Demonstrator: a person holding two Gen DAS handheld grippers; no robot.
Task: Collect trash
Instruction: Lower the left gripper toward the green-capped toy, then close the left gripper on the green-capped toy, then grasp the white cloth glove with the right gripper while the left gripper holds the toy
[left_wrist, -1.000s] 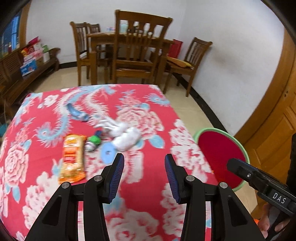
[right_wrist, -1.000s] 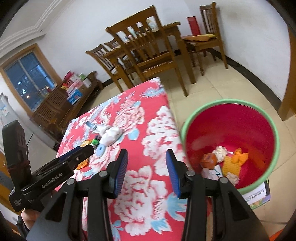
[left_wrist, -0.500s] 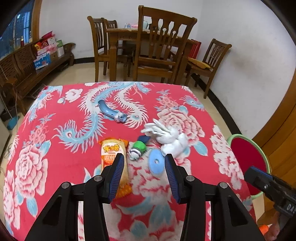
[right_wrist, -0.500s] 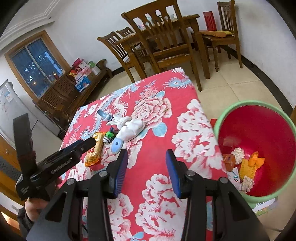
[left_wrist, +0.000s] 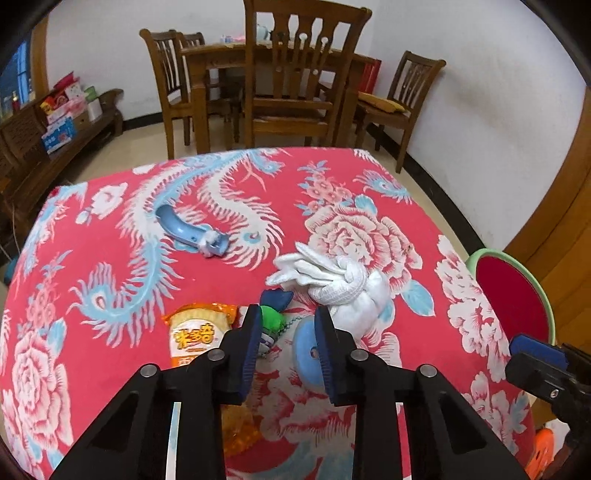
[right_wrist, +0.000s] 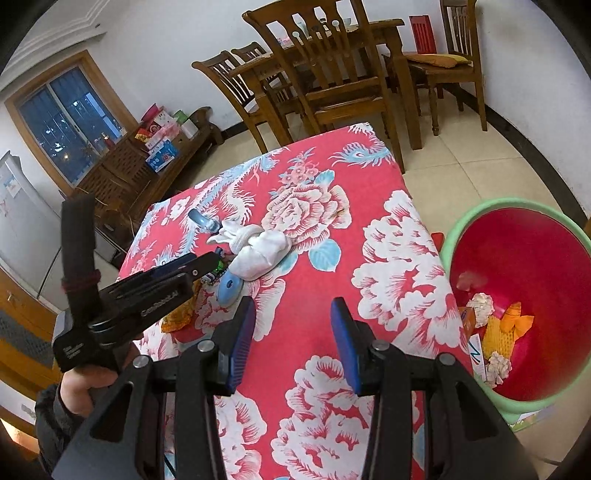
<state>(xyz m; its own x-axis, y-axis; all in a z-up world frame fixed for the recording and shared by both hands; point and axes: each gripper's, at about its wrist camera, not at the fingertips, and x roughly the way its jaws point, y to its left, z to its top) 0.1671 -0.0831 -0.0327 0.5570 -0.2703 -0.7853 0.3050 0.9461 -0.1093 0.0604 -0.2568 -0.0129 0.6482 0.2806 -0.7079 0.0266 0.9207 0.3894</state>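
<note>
On the red flowered tablecloth (left_wrist: 110, 280) lie an orange snack packet (left_wrist: 195, 332), a small green and blue toy (left_wrist: 271, 321), a light blue disc (left_wrist: 306, 350), a knotted white cloth (left_wrist: 340, 280) and a curved blue piece (left_wrist: 184, 230). My left gripper (left_wrist: 288, 343) is open, low over the table, its fingers either side of the green toy and the disc. My right gripper (right_wrist: 291, 332) is open and empty above the table's right part. The red bin with a green rim (right_wrist: 524, 295) stands on the floor to the right and holds several scraps.
Wooden chairs (left_wrist: 299, 85) and a dining table (left_wrist: 229, 55) stand beyond the far table edge. A wooden bench with boxes (left_wrist: 55, 122) runs along the left wall. The bin's rim also shows in the left wrist view (left_wrist: 484, 254), at the right table edge.
My left gripper has swung left from the bin side and come down over the green toy and blue disc. My right gripper has moved from the bin back over the table.
</note>
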